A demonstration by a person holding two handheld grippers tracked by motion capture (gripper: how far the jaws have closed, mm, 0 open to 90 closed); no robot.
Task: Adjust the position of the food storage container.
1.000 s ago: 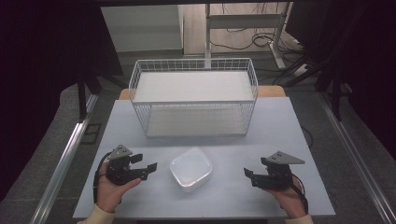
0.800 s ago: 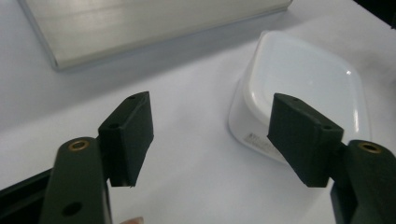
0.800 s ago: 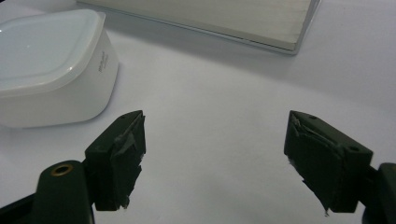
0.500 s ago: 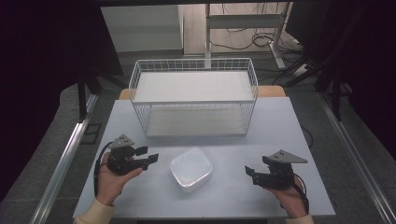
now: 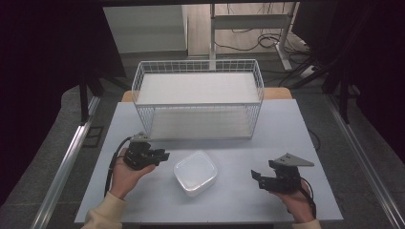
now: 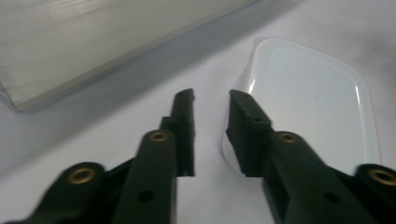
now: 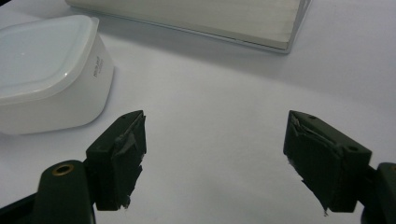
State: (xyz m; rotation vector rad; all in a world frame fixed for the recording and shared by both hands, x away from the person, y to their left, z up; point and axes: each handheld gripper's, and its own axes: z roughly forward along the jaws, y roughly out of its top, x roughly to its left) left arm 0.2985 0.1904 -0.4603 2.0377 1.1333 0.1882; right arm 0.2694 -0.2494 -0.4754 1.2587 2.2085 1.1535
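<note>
Tabletop (image 5: 286,124), pale grey and rectangular, carries everything seen from the high view. Largest on it is a white wire-mesh basket (image 5: 198,67) with a pale flat floor, standing toward twelve o'clock and well apart from both hands; its base edge crosses the top of the left gripper view (image 6: 93,51) and of the right gripper view (image 7: 196,18).

At the table's six o'clock side, near the middle, sits a white, rounded-square plastic container with its translucent lid on (image 5: 195,172), upright and flat on the surface. It lies between the two hands, much closer to the left one.

At the container's nine o'clock, a person's left hand holds the black two-jaw left gripper (image 5: 162,156), which points toward three o'clock at the container. Its jaws have just been closing and now stand only a narrow gap apart, with bare tabletop showing between them. In the left gripper view (image 6: 211,100) the right-hand jaw lies over the container's (image 6: 317,102) near corner; whether it touches the wall cannot be told, and nothing is gripped.

At the container's three o'clock, well apart from it, the right hand holds the right gripper (image 5: 256,177), topped by a grey three-cornered plate. In the right gripper view (image 7: 215,123) its jaws stand wide apart and empty, with the container (image 7: 46,74) off toward ten o'clock.
</note>
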